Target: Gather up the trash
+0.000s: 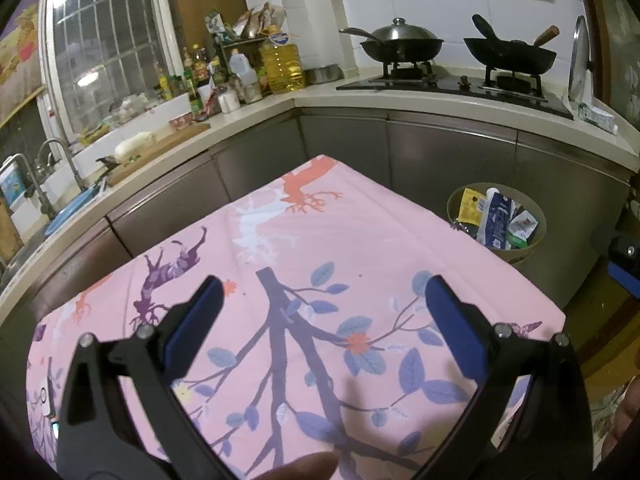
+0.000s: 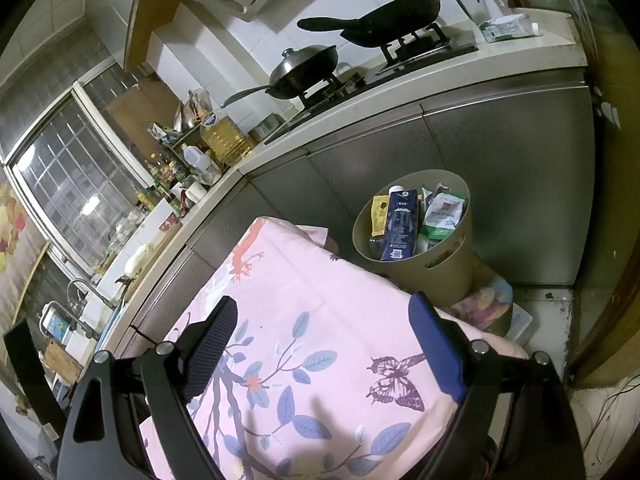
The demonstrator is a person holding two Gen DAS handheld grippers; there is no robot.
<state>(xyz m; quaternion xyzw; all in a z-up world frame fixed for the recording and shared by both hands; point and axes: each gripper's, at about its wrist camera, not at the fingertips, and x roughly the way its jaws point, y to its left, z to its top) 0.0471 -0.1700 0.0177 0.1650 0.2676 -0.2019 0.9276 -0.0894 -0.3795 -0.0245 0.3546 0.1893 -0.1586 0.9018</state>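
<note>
A tan round bin (image 1: 536, 240) stands on the floor past the table's far right corner; it also shows in the right wrist view (image 2: 432, 276). It holds a blue carton (image 2: 398, 224), a yellow packet (image 2: 379, 209) and green and white wrappers (image 2: 442, 216). My left gripper (image 1: 324, 300) is open and empty above the pink cloth-covered table (image 1: 304, 248). My right gripper (image 2: 324, 324) is open and empty above the table's right part (image 2: 320, 288), short of the bin. No loose trash shows on the cloth.
An L-shaped counter (image 1: 256, 112) runs behind the table, with oil bottles (image 1: 282, 64), a cutting board (image 1: 160, 146) and a sink (image 1: 60, 184) at left. Two woks (image 1: 404, 46) sit on the stove. Grey cabinets (image 2: 500, 176) stand behind the bin.
</note>
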